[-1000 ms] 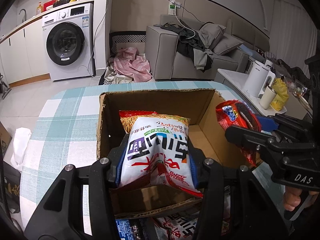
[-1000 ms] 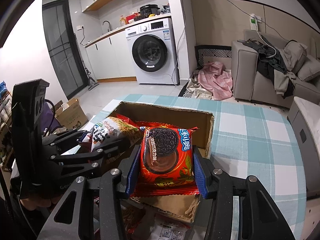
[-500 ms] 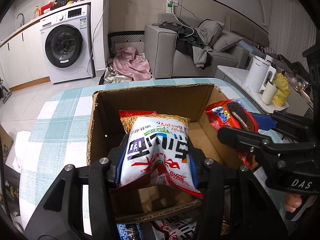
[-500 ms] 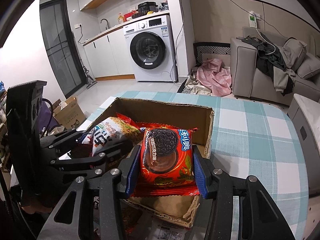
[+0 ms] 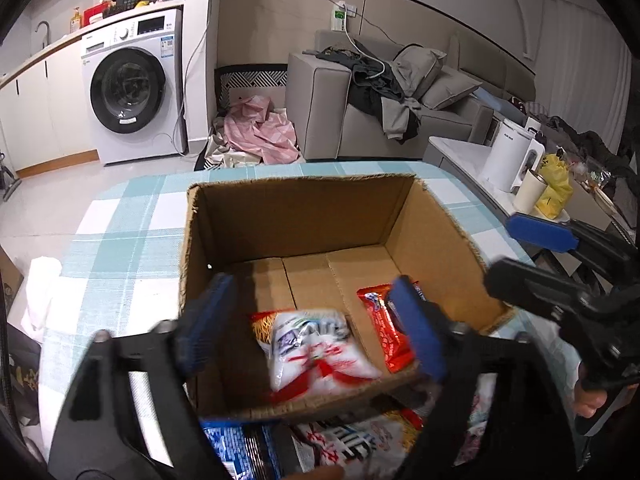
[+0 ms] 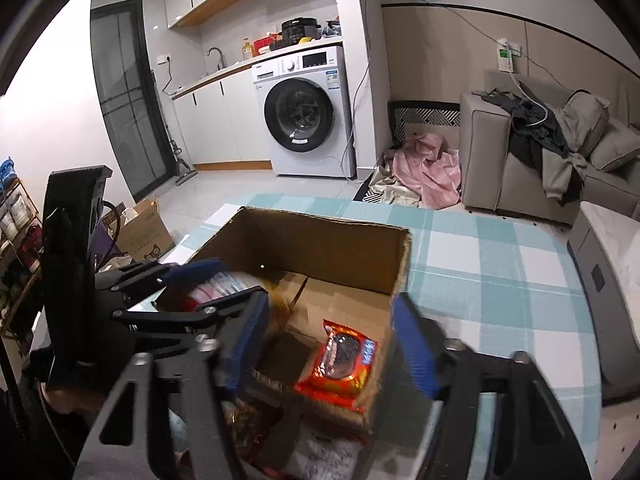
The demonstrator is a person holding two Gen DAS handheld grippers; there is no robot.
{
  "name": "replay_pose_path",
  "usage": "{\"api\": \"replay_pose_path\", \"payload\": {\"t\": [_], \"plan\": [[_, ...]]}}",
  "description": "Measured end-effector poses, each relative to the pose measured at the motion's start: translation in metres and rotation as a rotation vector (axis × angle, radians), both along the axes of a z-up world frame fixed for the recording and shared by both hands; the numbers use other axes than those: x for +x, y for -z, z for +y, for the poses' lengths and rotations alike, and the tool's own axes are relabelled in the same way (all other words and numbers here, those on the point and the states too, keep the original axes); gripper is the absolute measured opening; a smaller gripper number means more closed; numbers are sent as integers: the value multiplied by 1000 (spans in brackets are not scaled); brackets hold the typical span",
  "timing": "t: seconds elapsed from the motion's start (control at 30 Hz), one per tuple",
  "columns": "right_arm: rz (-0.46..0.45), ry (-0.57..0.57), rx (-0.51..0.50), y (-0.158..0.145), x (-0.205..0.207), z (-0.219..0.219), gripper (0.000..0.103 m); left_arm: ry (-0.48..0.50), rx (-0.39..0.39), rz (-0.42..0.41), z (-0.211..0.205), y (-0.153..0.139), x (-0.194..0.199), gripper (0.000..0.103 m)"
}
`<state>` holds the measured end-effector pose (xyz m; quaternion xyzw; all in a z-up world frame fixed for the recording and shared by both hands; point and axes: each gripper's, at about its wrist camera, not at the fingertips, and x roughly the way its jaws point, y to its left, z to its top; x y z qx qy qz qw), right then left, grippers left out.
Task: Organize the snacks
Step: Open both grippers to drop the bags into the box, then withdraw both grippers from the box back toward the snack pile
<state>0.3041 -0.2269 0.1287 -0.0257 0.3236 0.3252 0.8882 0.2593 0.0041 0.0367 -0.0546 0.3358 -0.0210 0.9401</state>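
Left wrist view: my left tool [image 5: 312, 328] is opening, pads clear of the white snack bag [image 5: 316, 348], which sits blurred in the cardboard box [image 5: 304, 216] at 6 o'clock; red cookie pack [image 5: 384, 328] at its 3 o'clock.

Right wrist view: my right tool [image 6: 328, 348] is opening, cookie pack [image 6: 340, 364] released inside the box [image 6: 320, 248] on the checked table [image 6: 480, 280].

The left claw [image 5: 312, 328] is opening above the cardboard box [image 5: 304, 216]; the white snack bag [image 5: 320, 354] is released, lying blurred inside.
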Motion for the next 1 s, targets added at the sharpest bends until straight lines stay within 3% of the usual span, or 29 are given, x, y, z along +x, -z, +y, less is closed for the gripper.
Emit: {"api": "replay_pose_path", "payload": {"t": [0.13, 0.2, 0.7, 1.0], "plan": [[-21, 31, 29, -9, -17, -21, 103, -3, 4, -12, -3, -12, -20, 92], [-16, 40, 41, -13, -26, -32, 103, -6, 6, -26, -4, -17, -36, 102], [-14, 57, 72, -16, -98, -75, 103, -4, 44, -63, -19, -33, -154, 102], [4, 48, 71, -8, -121, -75, 103, -4, 52, -54, -21, -32, -192, 102]]}}
